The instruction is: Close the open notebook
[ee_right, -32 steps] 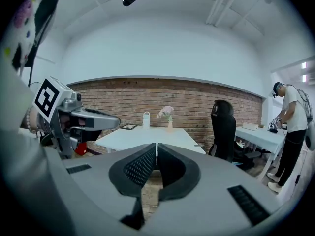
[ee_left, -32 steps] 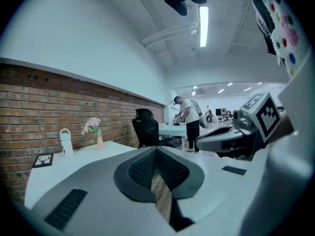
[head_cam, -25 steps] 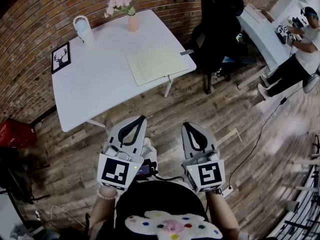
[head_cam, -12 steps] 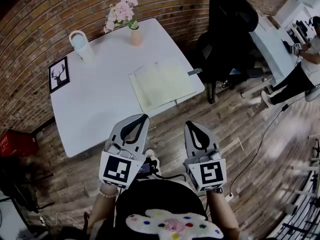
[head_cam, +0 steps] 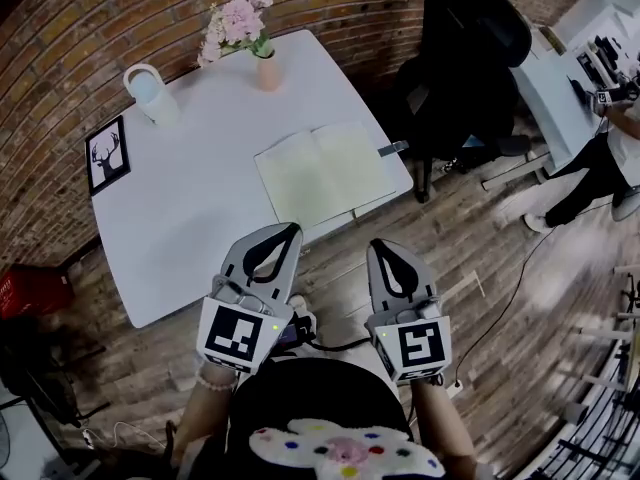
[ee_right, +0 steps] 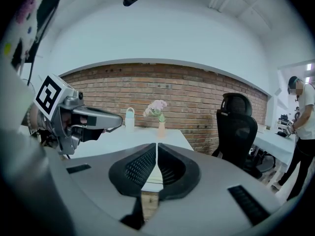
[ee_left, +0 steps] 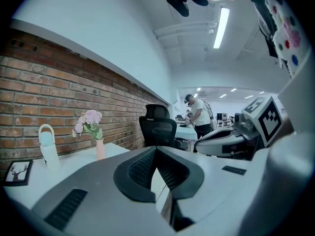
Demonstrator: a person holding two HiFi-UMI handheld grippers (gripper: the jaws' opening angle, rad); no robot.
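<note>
— The notebook (head_cam: 325,173)?
— It lies open, centre frame, by the white table's (head_cam: 180,218) right edge, its long axis left-right, slightly tilted.
— Tools?
— The left gripper (head_cam: 291,229) and right gripper (head_cam: 384,245) are pressed together, empty, above a plank floor (head_cam: 480,268). A brick wall (head_cam: 330,8) stands behind.

L gripper (ee_left: 156,150) is pointing over a white table (ee_left: 69,167), jaws pressing together w/ nothing btwn them. Along the far edge, by the brick wall (ee_left: 49,92), a framed deer pic (ee_left: 15,173), pale bottle (ee_left: 47,149) & vase of pink flowers (ee_left: 100,149) are standing, left to right. Black chair (ee_left: 160,129) is sitting farther right, w/ a person (ee_left: 199,116) standing beyond it. R gripper (ee_left: 202,142) is hovering near right.
</note>
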